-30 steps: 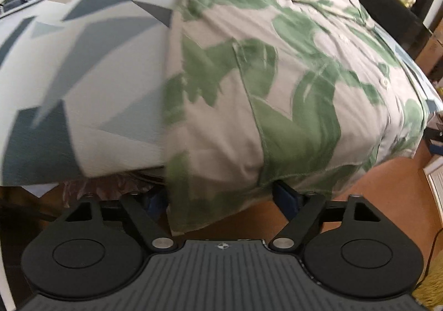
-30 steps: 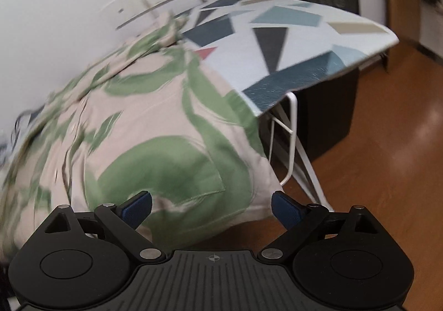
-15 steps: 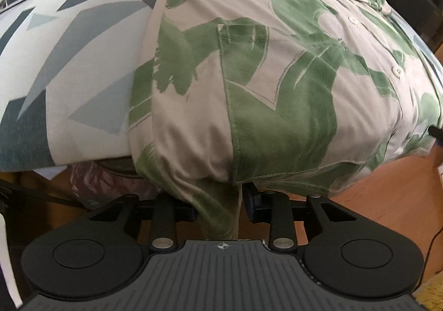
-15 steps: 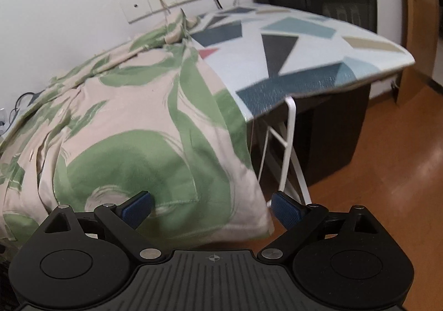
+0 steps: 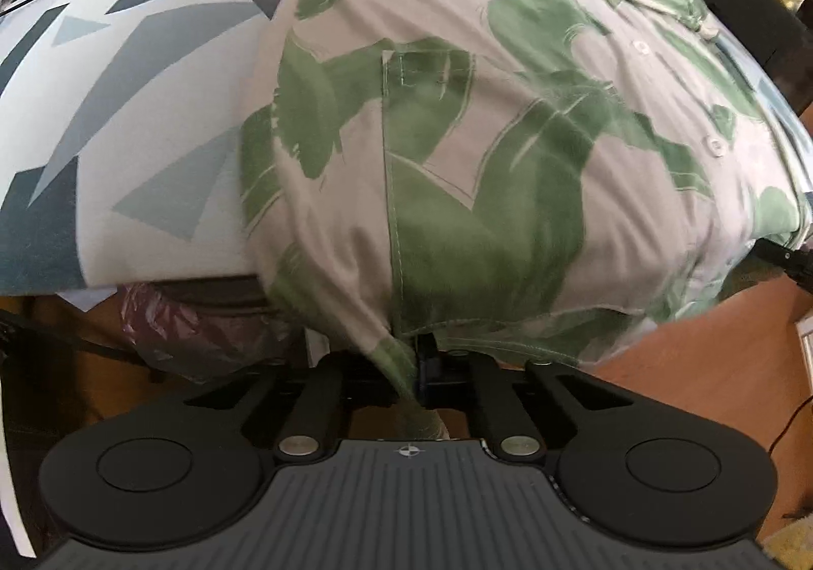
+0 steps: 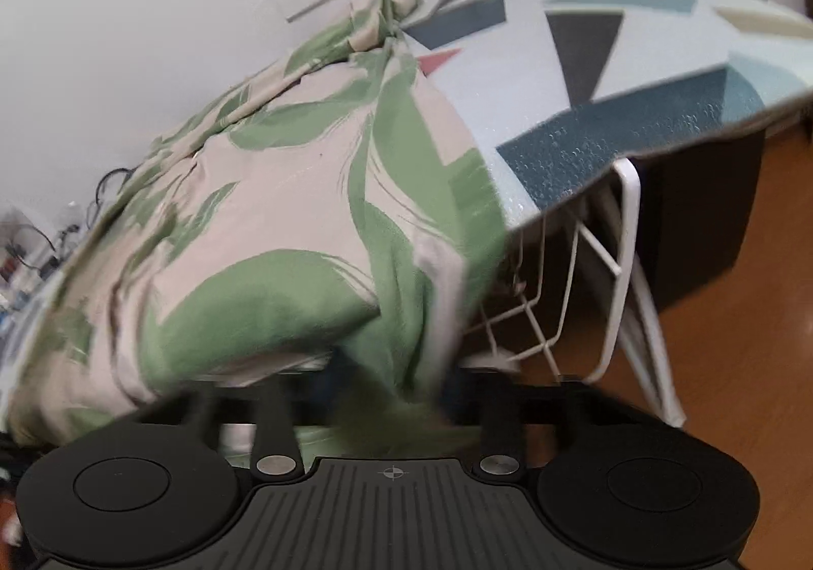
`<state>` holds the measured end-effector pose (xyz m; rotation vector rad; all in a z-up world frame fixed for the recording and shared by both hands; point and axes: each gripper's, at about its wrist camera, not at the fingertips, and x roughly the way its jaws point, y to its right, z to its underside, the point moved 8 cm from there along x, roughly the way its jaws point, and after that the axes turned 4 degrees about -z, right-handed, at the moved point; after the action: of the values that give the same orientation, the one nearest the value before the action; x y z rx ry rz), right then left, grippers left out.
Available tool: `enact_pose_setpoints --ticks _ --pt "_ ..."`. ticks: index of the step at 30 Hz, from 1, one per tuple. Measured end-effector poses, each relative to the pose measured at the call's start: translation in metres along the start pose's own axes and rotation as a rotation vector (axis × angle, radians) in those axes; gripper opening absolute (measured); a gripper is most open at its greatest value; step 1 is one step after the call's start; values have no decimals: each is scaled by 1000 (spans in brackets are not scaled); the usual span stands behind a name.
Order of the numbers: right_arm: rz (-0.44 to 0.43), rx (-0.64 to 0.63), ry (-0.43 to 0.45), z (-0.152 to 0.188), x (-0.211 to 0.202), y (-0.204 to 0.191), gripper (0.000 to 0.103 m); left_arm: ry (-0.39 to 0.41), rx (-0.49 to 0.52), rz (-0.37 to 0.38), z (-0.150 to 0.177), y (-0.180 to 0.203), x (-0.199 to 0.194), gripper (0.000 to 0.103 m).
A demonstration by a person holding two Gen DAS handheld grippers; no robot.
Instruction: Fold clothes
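Both jaws had just been closing, and each now had cloth between them. The left gripper [image 5: 416, 369] was pinched on the hanging hem of the shirt [image 5: 482, 153], just below the chest pocket [image 5: 432, 77]; a second ago it stood wide open with the hem loose in the gap. The right gripper [image 6: 386, 397] was closed on the other bottom corner of the shirt [image 6: 284, 234], where half a second ago its blue pads were apart. Right view blurred, so the pad contact was not crisp. The shirt lay buttoned-side up across the patterned ironing board [image 5: 142, 77], its lower edge draped over the near side. Judgement: two-corner grip established, ready to lift the hem for the first fold.
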<state>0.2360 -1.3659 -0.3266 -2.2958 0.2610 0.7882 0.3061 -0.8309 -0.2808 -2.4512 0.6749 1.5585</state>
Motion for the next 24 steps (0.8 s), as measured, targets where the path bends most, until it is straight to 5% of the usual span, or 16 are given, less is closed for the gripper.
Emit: enact_pose_setpoints --ticks 12,18,24 --pt "-144 102 3 7 -80 -13 4 118 -210 103 34 -12 -77 5" --pt "-248 135 85 -31 -106 -32 4 255 -317 212 -4 -4 -116 5" --pt "-299 214 208 -104 -98 -38 4 406 -415 281 -73 -6 -141 5"
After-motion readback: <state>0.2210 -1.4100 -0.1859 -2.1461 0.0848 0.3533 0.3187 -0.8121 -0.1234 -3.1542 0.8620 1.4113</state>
